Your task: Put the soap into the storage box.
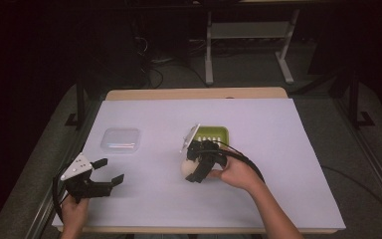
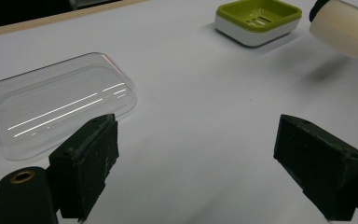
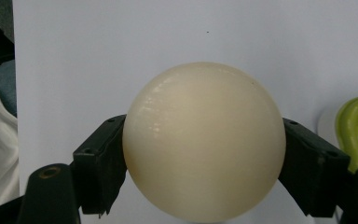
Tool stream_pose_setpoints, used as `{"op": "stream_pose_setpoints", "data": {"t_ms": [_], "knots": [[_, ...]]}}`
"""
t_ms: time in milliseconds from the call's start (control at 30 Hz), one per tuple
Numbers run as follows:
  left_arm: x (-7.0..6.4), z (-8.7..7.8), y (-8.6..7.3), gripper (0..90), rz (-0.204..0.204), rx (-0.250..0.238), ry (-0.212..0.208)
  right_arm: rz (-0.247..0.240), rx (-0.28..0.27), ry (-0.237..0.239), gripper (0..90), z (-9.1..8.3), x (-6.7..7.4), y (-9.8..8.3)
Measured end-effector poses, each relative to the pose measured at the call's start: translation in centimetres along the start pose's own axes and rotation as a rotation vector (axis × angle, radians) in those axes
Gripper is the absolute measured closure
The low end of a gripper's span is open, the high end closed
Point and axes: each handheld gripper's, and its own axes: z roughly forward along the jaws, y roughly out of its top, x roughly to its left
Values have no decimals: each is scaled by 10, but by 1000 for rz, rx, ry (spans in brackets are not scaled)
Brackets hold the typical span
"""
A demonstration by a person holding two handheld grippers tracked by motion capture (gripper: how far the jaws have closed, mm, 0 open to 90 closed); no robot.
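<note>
Between right gripper (image 3: 204,154) jaws, cream soap (image 3: 204,140), underside hidden

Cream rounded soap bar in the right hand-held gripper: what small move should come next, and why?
Probably carry the cream rounded soap bar a little forward over the green soap dish. The right hand-held gripper is shut on it just short of the dish, which looks empty. The left hand-held gripper is open, off to the side.

Cream soap bar (image 3: 204,140): smooth, waxy, soft sheen. Clear lid (image 2: 58,105): glossy transparent plastic, streaked with light reflections. Soap dish (image 2: 258,19): matt green plastic over white base. Table cover (image 1: 258,134): matt white, paper-like. Table edge (image 1: 194,93): pale wood. Right gripper (image 3: 205,158) jaw pads: matt black, rough-edged.
</note>
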Motion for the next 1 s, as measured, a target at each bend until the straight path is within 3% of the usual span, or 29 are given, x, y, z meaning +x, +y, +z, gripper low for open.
{"op": "stream_pose_setpoints", "data": {"t_ms": [1000], "knots": [[0, -1, 0, 132, -6, 1, 2, 23, -35, -35, 224, -34, -38, 11]]}}
